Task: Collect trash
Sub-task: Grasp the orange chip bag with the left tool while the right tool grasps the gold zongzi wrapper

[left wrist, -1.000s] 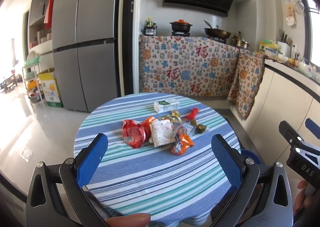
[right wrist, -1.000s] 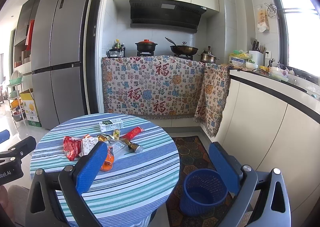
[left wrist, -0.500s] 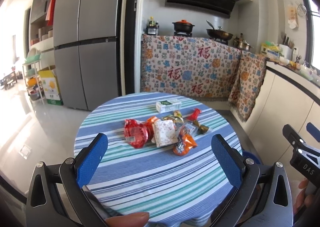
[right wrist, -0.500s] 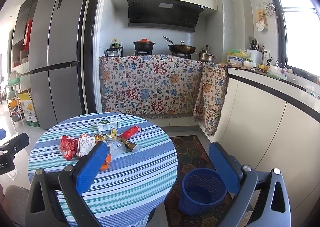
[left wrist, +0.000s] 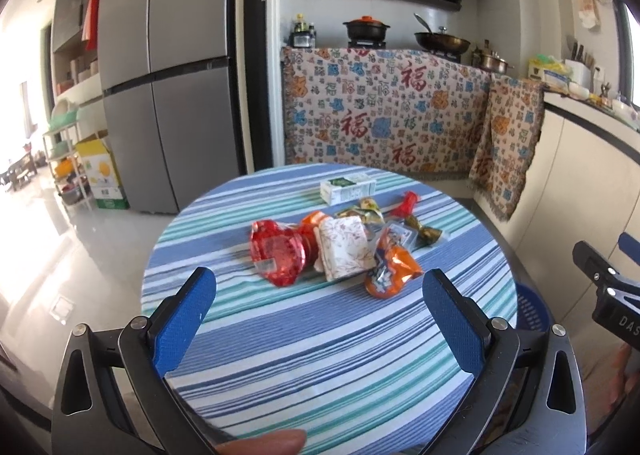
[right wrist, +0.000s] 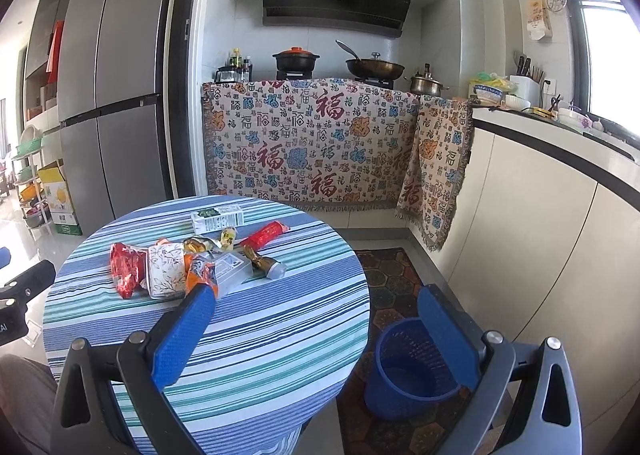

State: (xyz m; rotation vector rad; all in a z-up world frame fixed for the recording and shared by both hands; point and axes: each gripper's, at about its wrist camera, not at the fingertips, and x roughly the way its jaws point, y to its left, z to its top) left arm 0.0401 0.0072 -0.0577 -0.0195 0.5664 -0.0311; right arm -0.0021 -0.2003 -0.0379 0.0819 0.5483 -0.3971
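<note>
A heap of trash lies mid-table on the round striped table (left wrist: 320, 355): a red wrapper (left wrist: 277, 253), a white floral packet (left wrist: 346, 247), an orange packet (left wrist: 390, 269), a red tube (left wrist: 407, 203), a white carton (left wrist: 347, 187). The same heap shows in the right wrist view, with the red wrapper (right wrist: 126, 267) and carton (right wrist: 218, 219). A blue bin (right wrist: 412, 369) stands on the floor right of the table (right wrist: 260, 327). My left gripper (left wrist: 320, 313) is open and empty, short of the heap. My right gripper (right wrist: 316, 329) is open and empty above the table's right edge.
A grey fridge (left wrist: 164, 95) stands behind the table on the left. A counter draped in patterned cloth (left wrist: 384, 123) runs along the back, and white cabinets (right wrist: 540, 223) line the right. A patterned rug (right wrist: 384, 279) lies under the bin.
Both grippers have moved forward toward the table; the heap looks larger and closer. Both jaws stay open.
</note>
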